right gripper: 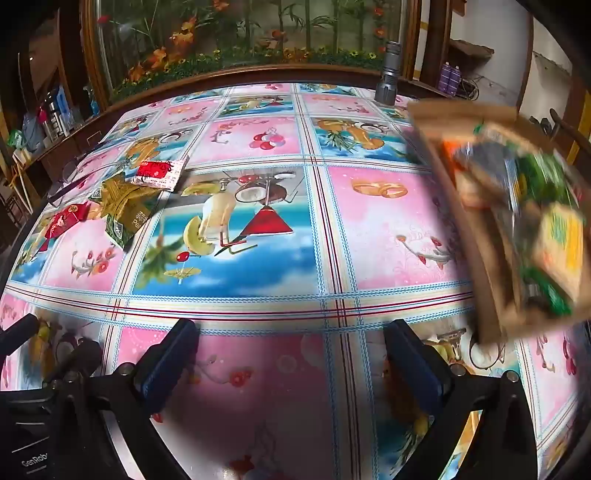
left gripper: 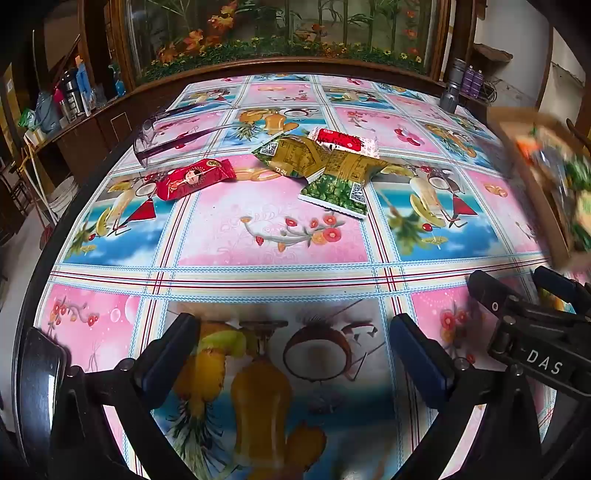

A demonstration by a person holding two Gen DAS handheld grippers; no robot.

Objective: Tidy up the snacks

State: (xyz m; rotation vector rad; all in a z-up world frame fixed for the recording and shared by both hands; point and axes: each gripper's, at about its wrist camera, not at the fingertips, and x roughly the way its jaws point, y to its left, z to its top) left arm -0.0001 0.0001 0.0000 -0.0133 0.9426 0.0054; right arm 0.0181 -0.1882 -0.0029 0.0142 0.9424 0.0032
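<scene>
both grippers over a table [left gripper: 280,236] with a bright pink-and-blue fruit-print cloth, tilted downward. left gripper [left gripper: 293,354] spread wide, nothing between its fingers; right gripper [right gripper: 291,363] likewise wide and empty, also seen from the left wrist view at the right edge.

snacks loose on the cloth, well ahead of both: a red packet [left gripper: 195,179] lying alone to the left, then a small heap — gold packets [left gripper: 314,157] overlapping, a red-and-white packet [left gripper: 345,142] behind them, a green packet [left gripper: 338,195] partly tucked under the gold ones at the front. same heap at far left in the right wrist view, well apart from the right gripper.

just left of the heap, sunglasses [left gripper: 162,136] with clear purple frames, near the red packet. far back on the table, a grey flashlight [right gripper: 388,74] standing upright. behind that, a wood-framed glass case [left gripper: 280,33] with fake flowers. bottles and clutter on a shelf at left, too small to name.

at right, a cardboard box [right gripper: 491,221] with more packets inside — heavily blurred, cut off by the frame edge; contents only colours: green, orange, yellow. cannot tell whether resting on the table or lifted.
</scene>
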